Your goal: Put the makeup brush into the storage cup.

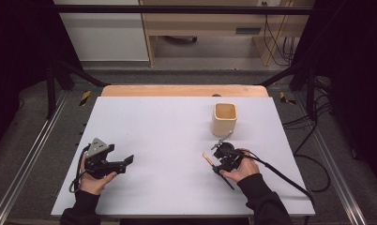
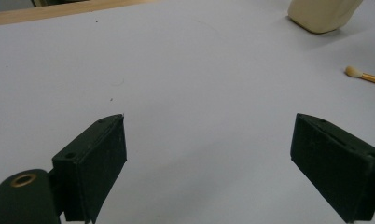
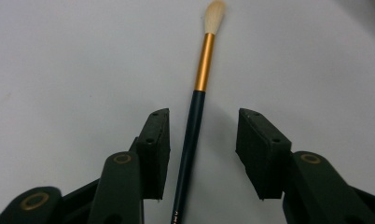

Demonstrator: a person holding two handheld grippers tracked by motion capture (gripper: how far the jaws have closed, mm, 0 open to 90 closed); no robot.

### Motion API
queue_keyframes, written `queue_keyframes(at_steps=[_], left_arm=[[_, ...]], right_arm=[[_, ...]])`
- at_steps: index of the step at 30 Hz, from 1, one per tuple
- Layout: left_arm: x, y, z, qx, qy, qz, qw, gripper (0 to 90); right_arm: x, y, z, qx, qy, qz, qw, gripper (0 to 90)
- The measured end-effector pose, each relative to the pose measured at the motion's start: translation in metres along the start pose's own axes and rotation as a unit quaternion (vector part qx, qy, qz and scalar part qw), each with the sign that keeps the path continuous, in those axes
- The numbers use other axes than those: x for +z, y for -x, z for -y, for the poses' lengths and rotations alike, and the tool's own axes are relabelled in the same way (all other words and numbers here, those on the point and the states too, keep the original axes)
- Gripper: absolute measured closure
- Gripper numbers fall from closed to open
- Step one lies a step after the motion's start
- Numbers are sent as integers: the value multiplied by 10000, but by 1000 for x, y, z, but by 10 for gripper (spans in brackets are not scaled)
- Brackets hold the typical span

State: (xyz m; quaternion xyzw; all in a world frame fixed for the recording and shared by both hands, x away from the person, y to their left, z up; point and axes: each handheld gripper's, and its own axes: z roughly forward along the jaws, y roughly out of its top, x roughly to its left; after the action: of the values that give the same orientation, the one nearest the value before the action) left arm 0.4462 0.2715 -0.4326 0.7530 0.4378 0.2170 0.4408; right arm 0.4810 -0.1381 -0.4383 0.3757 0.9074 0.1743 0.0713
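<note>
Two grippers: both low over the white table (image 1: 168, 140), one in each hand.
Right gripper (image 3: 203, 140): jaws partly spread, one on each side of the brush handle, neither pad touching it in the right gripper view.
Right gripper, high view (image 1: 219, 159): near the front right of the table, held by the right hand (image 1: 245, 168), nose aimed left and slightly away from the person.
Brush (image 3: 195, 112): lying flat on the table, running lengthwise through the gap between the right jaws.
Brush build: dark handle, gold metal band, pale bristle tip at the far end, pointing away from the right gripper.
Brush, high view (image 1: 208, 159): tip sticks out just left of the right gripper.
Brush, left gripper view (image 2: 365, 75): tip and some gold band visible at the right edge, well clear of the left jaws.
Left gripper (image 2: 209, 158): jaws wide apart, only bare table between them.
Left gripper, high view (image 1: 125, 161): front left of the table, in the left hand (image 1: 96, 180), grey three-cornered plate on top, nose aimed right toward the other gripper.
Gap between grippers: well apart.
Cup (image 1: 224, 119): cream, squarish, open top, upright, beyond the right gripper toward the back right.
Cup, left gripper view (image 2: 323, 14): base shows at the top right.
Table edge (image 1: 184, 90): wooden strip along the far side.
</note>
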Motion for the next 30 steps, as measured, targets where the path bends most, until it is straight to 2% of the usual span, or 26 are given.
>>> queue_keyframes(at_steps=[5, 8, 15, 17, 21, 22, 23, 24, 27, 28, 30], left_arm=[[0, 0, 0, 14, -21, 0, 10000, 99], [1, 0, 0, 16, -27, 1, 10000, 99], [1, 0, 0, 44, -59, -2, 10000, 99], [1, 0, 0, 45, -60, -3, 10000, 99], [2, 1, 0, 47, -71, -1, 10000, 99], [2, 1, 0, 49, -72, -2, 10000, 99], [1, 0, 0, 48, -65, -4, 10000, 99], [1, 0, 0, 45, -64, -6, 10000, 100], [2, 0, 0, 40, -76, -2, 10000, 100], [3, 1, 1, 15, -85, 6, 10000, 100], [4, 1, 1, 36, -111, 7, 9999, 99]], right_arm=[[6, -1, -2, 7, -167, -54, 9998, 610], [9, -1, -2, -68, -267, -41, 9996, 644], [10, -2, -2, -62, -437, -83, 9990, 719], [11, -1, -1, -147, -462, -78, 9988, 737], [11, -1, -1, -120, -498, -54, 9987, 757], [11, -2, -2, -31, -552, -50, 9985, 770], [11, -1, -2, -116, -540, -36, 9985, 776], [11, -3, -3, 6, -604, -49, 9982, 780], [11, -2, -4, 5, -626, -41, 9980, 790], [12, -1, -5, -86, -671, 15, 9977, 806], [13, -2, -6, -119, -706, 29, 9974, 817]])
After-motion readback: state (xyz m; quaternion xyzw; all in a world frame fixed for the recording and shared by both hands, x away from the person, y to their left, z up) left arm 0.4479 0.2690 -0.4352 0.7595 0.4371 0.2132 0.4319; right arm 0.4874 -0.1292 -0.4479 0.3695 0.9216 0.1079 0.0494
